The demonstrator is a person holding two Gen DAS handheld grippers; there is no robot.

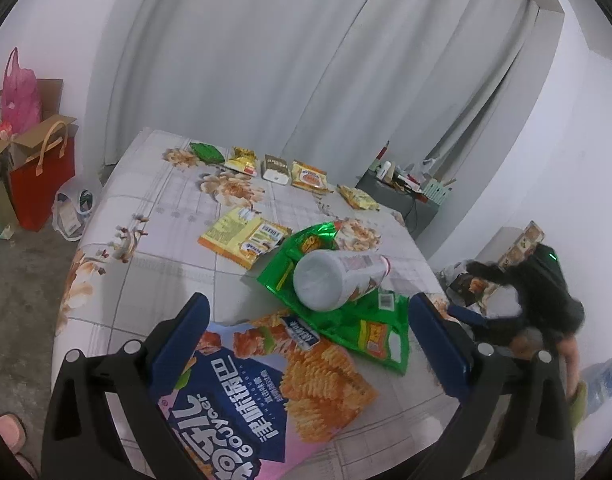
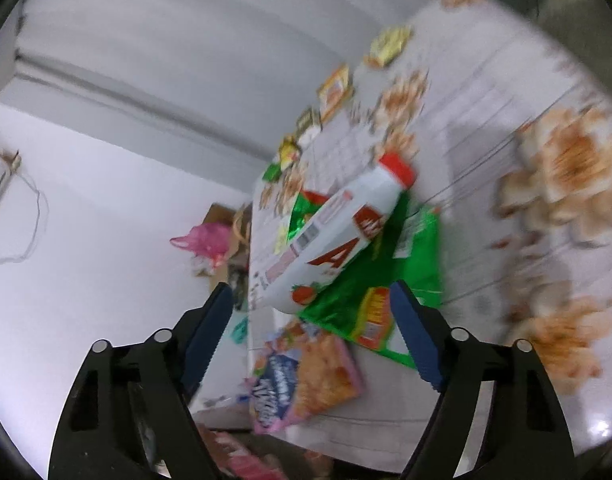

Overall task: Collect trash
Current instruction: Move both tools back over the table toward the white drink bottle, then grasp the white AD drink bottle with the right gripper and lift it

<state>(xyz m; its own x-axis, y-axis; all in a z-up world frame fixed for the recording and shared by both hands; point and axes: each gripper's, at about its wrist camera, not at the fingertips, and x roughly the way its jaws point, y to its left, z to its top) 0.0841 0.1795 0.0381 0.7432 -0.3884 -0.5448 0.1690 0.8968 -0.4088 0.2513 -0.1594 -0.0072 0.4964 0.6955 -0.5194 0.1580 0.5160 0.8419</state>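
One white plastic bottle [image 1: 337, 276] lies on its side near the middle of the left wrist view, resting on top of a crumpled green foil bag [image 1: 345, 320] on the bed [image 1: 154, 208]. Its long axis runs from lower left to upper right in that frame: the broad round base faces the camera and the narrow neck with its reddish cap points away, toward the right edge of the mattress. In the blurred right wrist view the same bottle [image 2: 333, 236] sits at frame centre, cap at upper right, base at lower left.

Judging from that, the bottle looks like the piece to pick up. The right tongs [image 2: 311, 312] stand apart with nothing pressed between the blue pads; the bottle's base shows just beyond their tips. To take it well, the pads should close across the round body, at right angles to the long axis and near the wider half, so the smooth cylinder does not squirt out lengthwise or roll off the slippery foil.

Nearer the camera, the left tongs [image 1: 306, 316] are also open and empty, hanging over a large pink and blue crisp packet [image 1: 274, 384] at the bottom of the frame, which touches the green bag's lower edge. Yellow wrappers [image 1: 242, 236] lie left of the bottle, and a row of small packets [image 1: 278, 168] sits along the far edge of the bed in the upper middle. A red paper bag [image 1: 42, 180] stands on the floor at the left.
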